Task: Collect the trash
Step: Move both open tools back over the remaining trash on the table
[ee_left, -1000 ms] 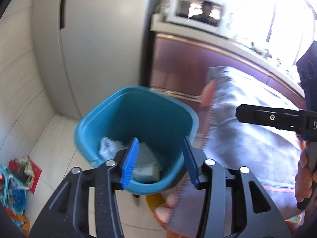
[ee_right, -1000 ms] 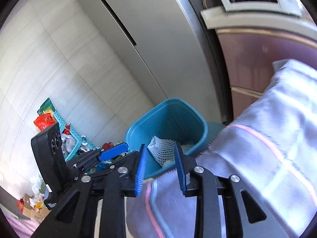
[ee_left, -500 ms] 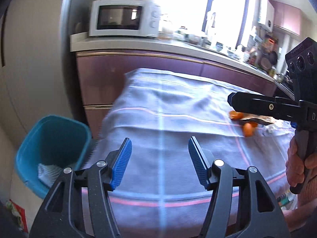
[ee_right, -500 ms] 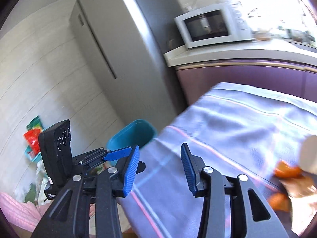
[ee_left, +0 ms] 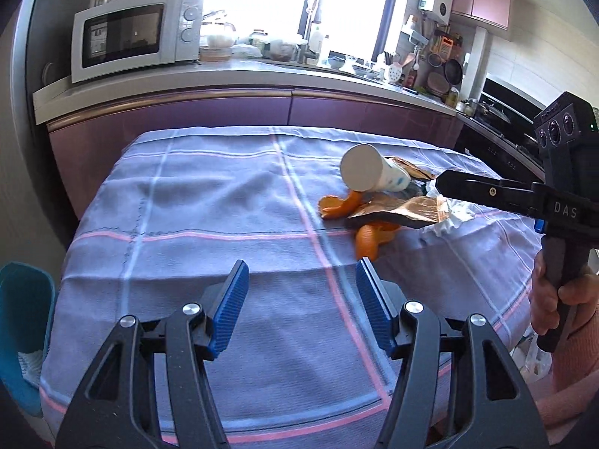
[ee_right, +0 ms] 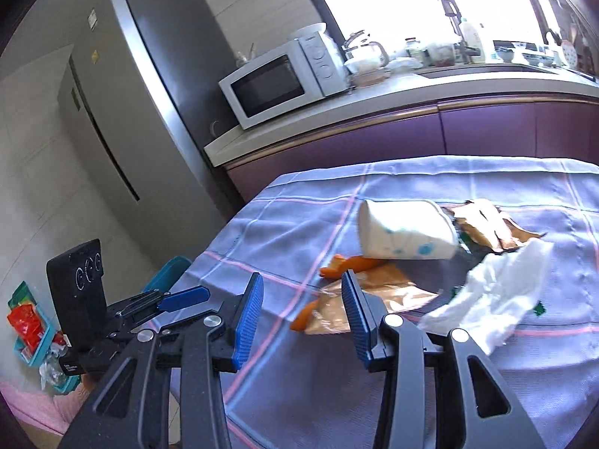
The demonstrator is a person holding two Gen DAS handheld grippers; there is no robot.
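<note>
Both my left gripper (ee_left: 301, 295) and right gripper (ee_right: 299, 308) hang half-open and empty. Beside the tipped white paper cup (ee_right: 406, 234), the crumpled white tissue (ee_right: 494, 295) looks light and soft; I'd pinch its bunched middle.

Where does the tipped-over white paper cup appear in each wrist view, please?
Left wrist: the paper cup lies right of centre, upper middle, its base facing the camera.
Right wrist: the paper cup lies right of centre, mid-height, seen side-on.
Shared landmark: the microwave on the counter behind.
</note>
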